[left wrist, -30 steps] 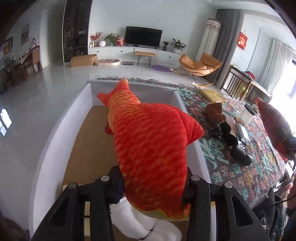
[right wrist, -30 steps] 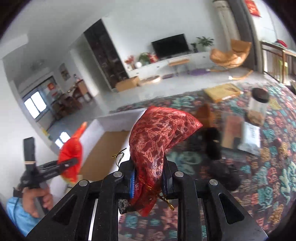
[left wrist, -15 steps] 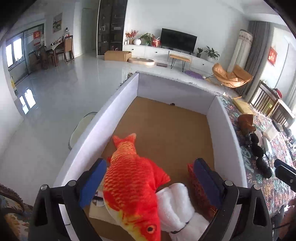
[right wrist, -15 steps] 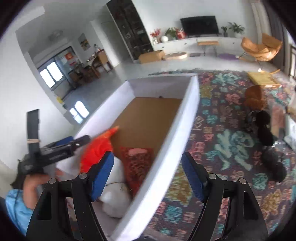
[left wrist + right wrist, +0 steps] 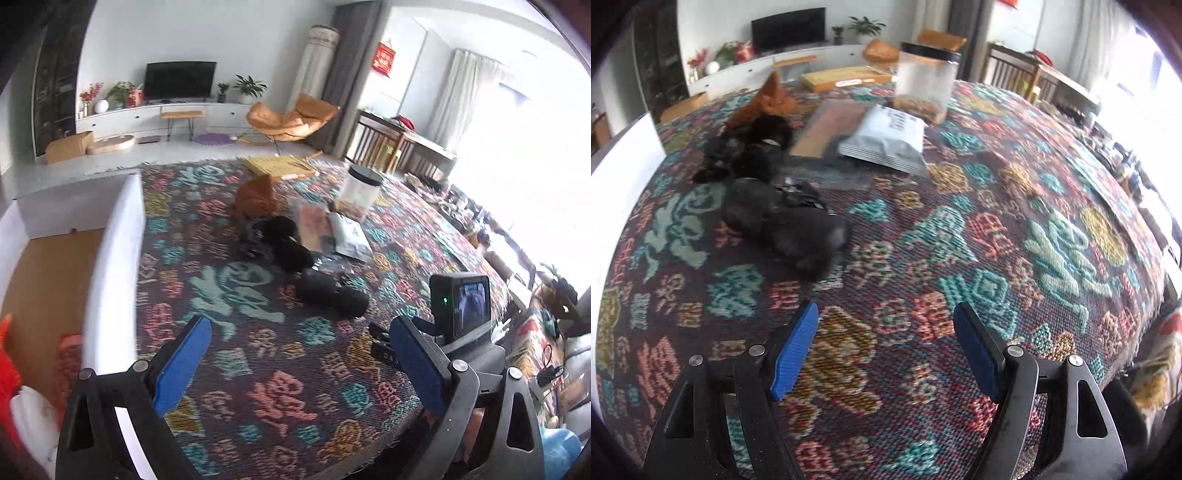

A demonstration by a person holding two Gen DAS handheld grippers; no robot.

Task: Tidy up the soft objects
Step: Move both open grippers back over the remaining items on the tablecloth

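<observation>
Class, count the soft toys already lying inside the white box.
3: orange fish, white plush and red pouch, all at the white box's near end. Others may be hidden.

daylight floods in from the window (image 5: 524,155) at 2 o'clock, blown out to white glare in both views. the room is bright, shadows soft. fisheye bending curves the cloth (image 5: 923,258) and darkens the corners. motion blur smears the jar (image 5: 925,79) and black toys (image 5: 783,218) in the right view.
</observation>
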